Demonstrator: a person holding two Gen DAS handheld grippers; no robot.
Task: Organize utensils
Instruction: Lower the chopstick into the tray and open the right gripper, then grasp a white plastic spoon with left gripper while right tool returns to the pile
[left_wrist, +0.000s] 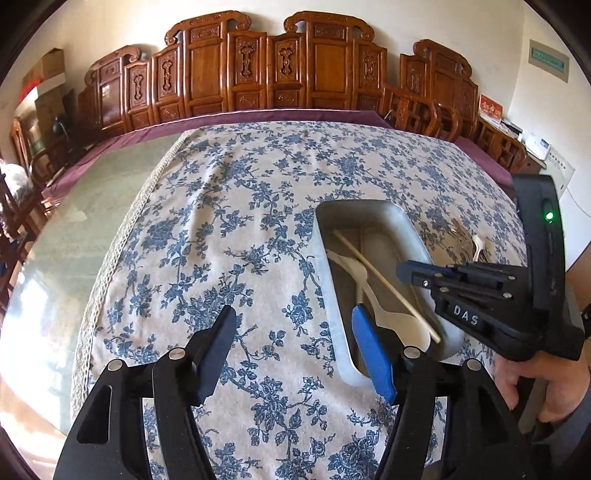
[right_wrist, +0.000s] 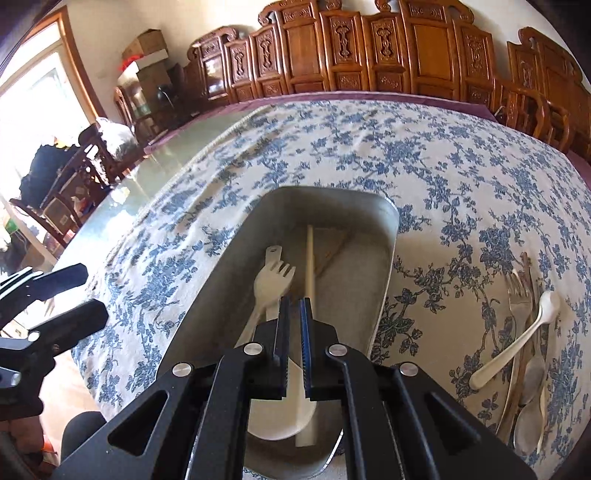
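A metal tray (left_wrist: 413, 225) (right_wrist: 384, 258) sits on the blue-flowered cloth. Inside it lie a white plastic fork (right_wrist: 275, 273), a white spoon (left_wrist: 402, 325) and a pale chopstick (right_wrist: 310, 254) (left_wrist: 384, 280). More utensils lie loose on the cloth to the tray's right: a white spoon (right_wrist: 517, 339) and metal forks (right_wrist: 521, 295) (left_wrist: 469, 240). My left gripper (left_wrist: 295, 350) (right_wrist: 79, 295) is open and empty, its right finger over the tray's near left rim. My right gripper (right_wrist: 294, 332) (left_wrist: 406, 269) hovers over the tray, shut, with nothing seen between its pads.
The cloth's lace edge (left_wrist: 122, 236) runs down the left, with bare glass tabletop (left_wrist: 74, 229) beyond it. Carved wooden chairs and panels (left_wrist: 258, 74) line the far side. A person's hand (left_wrist: 546, 391) holds the right gripper's handle.
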